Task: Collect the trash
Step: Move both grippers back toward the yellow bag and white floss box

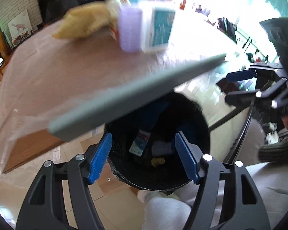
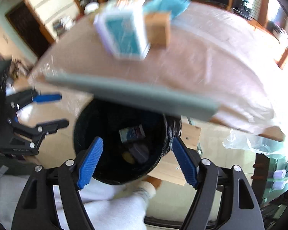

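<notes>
A round black-lined bin is seen standing on the floor, partly beneath the grey edge of the table. Inside the bin, a white-and-blue carton, a pale grey-lavender item and a small yellow scrap are observed lying on the bottom. Print on the carton cannot be read. On the table above the bin, a blurred teal-and-white box is noted; its lettering is illegible. The left gripper is held over the bin, jaws apart, nothing between them. The right gripper is likewise spread and empty.
</notes>
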### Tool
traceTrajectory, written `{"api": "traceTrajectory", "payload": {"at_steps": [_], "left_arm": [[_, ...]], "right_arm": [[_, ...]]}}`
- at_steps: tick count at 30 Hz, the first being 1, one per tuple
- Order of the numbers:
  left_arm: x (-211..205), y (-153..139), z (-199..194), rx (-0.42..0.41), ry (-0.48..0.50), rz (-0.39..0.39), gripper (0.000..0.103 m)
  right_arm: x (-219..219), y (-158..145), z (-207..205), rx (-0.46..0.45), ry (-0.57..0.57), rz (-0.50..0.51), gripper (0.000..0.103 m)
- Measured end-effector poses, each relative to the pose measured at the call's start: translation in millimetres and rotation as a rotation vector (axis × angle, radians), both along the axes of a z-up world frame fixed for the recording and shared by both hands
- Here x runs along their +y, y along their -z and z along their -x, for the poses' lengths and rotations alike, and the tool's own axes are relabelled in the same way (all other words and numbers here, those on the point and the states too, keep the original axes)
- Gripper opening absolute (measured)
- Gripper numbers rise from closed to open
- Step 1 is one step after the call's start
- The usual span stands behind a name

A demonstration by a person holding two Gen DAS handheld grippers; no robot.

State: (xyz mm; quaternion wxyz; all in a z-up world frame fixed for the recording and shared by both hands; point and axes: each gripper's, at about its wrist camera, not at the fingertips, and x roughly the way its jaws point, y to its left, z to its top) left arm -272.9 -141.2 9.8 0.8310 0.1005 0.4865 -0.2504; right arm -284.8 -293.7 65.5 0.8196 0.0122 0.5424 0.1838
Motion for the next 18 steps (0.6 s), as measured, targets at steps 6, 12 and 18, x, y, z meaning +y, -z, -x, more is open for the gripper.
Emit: {"api": "traceTrajectory", "payload": {"at_steps": [6, 12, 18], "left_arm": [[18.5, -53.5, -14.5, -0.186, -0.094, -0.006, 0.090], [17.7, -69.0, -59.1, -0.324, -0.171, -0.125, 0.093], [7.5, -64.4, -92.8, -0.332, -0.150, -0.137, 0.093]], "right_arm": [[-26.3, -48.1, -24.9, -0.147, 0.104, -0.015, 0.092], [-16.2, -35.7, -66.3, -0.231, 0.079, 0.238, 0.094], [9.2, -38.5, -77.3, -0.229, -0.017, 0.055, 0.094]]}}
